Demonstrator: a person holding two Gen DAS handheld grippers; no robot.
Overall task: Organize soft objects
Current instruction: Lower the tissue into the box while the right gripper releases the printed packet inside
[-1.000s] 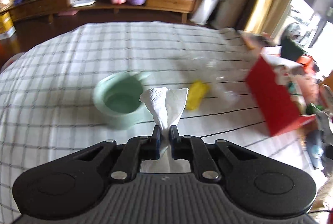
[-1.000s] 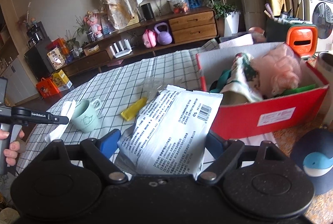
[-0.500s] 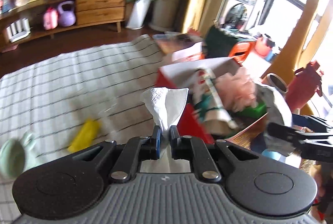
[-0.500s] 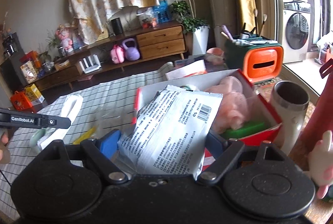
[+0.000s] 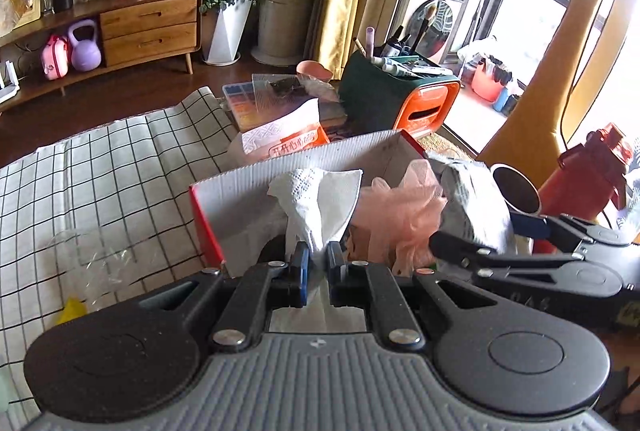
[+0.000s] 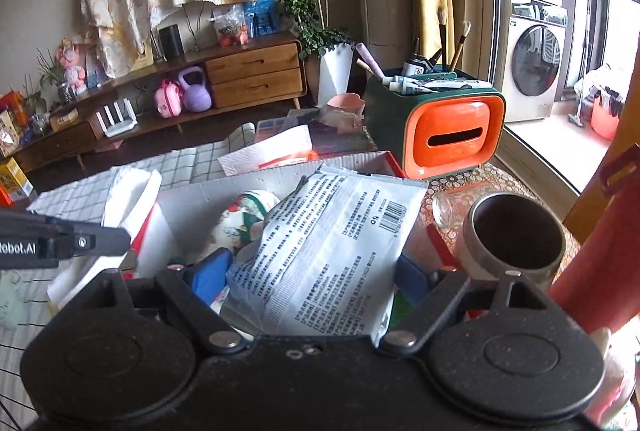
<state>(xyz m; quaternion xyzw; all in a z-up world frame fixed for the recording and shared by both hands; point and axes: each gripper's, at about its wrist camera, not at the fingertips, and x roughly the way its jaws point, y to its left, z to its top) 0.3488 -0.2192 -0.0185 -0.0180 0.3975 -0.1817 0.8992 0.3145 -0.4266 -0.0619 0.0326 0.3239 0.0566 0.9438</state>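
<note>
Both hands have swung away from the green mug and the checked cloth of the desk (image 5: 100, 167) toward the red cardboard box (image 5: 206, 227), which a second ago lay off to the side and now fills the middle of both views. In the left gripper (image 5: 316, 263) the fingers (image 5: 301, 273) are pressed nearly together on a crumpled white paper towel (image 5: 320, 199), which stands up in a fan above them, over the near left part of the box beside the pink mesh bath pouf (image 5: 400, 211) already inside. The towel looks feather-light and limp, so it will hold no shape, and I judge a pinch low on the bunched middle, as now, to be the safest hold; it tears easily if snagged on the box edge. The right gripper (image 6: 316, 275) has its fingers (image 6: 210, 273) spread wide on either side of a soft white plastic pack of tissues or wipes (image 6: 332, 243), printed with text and a barcode, held by its lower end and tilted over the box beside a floral cloth (image 6: 240, 219). That pack is light but slick and squashy, likely to slide if gripped loosely. A steel cup (image 6: 516, 239) stands just beside the box on the right.
</note>
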